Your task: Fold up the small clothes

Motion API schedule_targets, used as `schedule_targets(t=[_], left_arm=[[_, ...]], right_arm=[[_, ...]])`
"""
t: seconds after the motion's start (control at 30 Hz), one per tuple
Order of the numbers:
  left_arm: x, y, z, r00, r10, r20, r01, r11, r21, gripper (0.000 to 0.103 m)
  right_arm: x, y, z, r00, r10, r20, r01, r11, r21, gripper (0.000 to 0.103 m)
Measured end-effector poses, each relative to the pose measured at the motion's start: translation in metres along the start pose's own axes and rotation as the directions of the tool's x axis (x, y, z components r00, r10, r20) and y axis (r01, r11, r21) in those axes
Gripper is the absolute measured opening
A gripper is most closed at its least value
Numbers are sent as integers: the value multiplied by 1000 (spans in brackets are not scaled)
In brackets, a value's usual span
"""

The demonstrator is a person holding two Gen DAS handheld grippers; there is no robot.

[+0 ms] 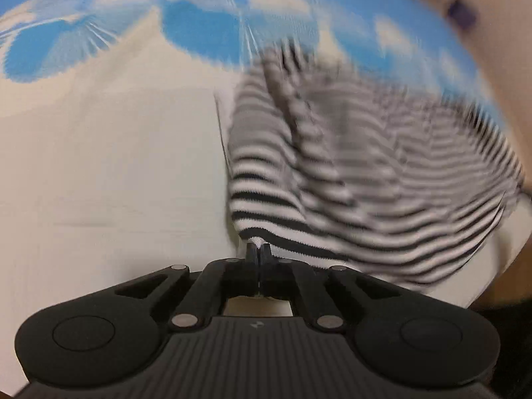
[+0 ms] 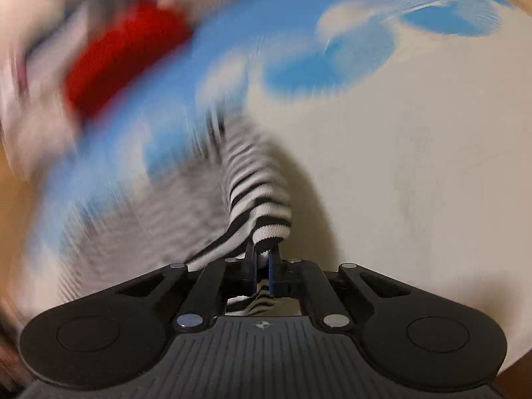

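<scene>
A black-and-white striped small garment [image 1: 349,179] hangs spread between both grippers, above a cream cloth with blue shapes. My left gripper [image 1: 258,249] is shut on one edge of the striped garment, which stretches away to the right in the left wrist view. My right gripper [image 2: 261,249] is shut on another edge of the same garment [image 2: 256,199], which bunches at the jaws and trails off to the left. Both views are motion-blurred, so the garment's shape is unclear.
The cream cloth [image 1: 109,166] with blue patches [image 2: 319,66] covers the surface below. A red item [image 2: 123,56] lies blurred at the far left of the right wrist view. A small purple spot [image 1: 460,13] shows far right in the left view.
</scene>
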State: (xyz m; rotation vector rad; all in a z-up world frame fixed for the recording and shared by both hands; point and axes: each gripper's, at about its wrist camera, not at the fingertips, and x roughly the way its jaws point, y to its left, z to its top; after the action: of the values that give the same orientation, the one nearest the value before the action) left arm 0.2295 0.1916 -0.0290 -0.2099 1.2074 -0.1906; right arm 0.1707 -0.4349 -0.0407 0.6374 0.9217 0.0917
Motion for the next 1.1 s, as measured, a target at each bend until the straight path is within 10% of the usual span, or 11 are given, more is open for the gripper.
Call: schedule_targets(t=[0.07, 0.3, 0.47, 0.57, 0.77, 0.87, 1.03, 1.1], left_arm=[[-17, 11, -1, 998, 6, 58, -5, 1000, -28, 0], [15, -7, -27, 974, 180, -138, -156, 973, 169, 1], [1, -13, -15, 987, 146, -65, -136, 982, 134, 19], [-8, -21, -9, 998, 65, -4, -64, 990, 127, 33], [10, -52, -8, 998, 24, -53, -11, 972, 233, 34], [30, -56, -9, 991, 101, -89, -75, 961, 265, 35], [36, -20, -1, 968, 246, -41, -243, 967, 71, 55], [28, -11, 5, 946, 320, 43, -320, 947, 1, 53]], right_arm=[[-13, -1, -1, 999, -18, 32, 19, 999, -30, 5], [36, -1, -27, 938, -256, -234, 199, 950, -241, 5], [33, 17, -25, 943, -283, -173, 226, 930, -290, 11], [29, 21, -28, 950, -285, -123, 239, 925, -296, 32], [50, 16, -34, 910, -354, -214, 264, 896, -357, 12], [45, 15, -26, 919, -363, -152, 300, 897, -326, 6], [44, 13, -17, 853, -522, -33, 483, 811, -331, 9], [36, 16, -9, 889, -458, 5, 440, 850, -289, 18]])
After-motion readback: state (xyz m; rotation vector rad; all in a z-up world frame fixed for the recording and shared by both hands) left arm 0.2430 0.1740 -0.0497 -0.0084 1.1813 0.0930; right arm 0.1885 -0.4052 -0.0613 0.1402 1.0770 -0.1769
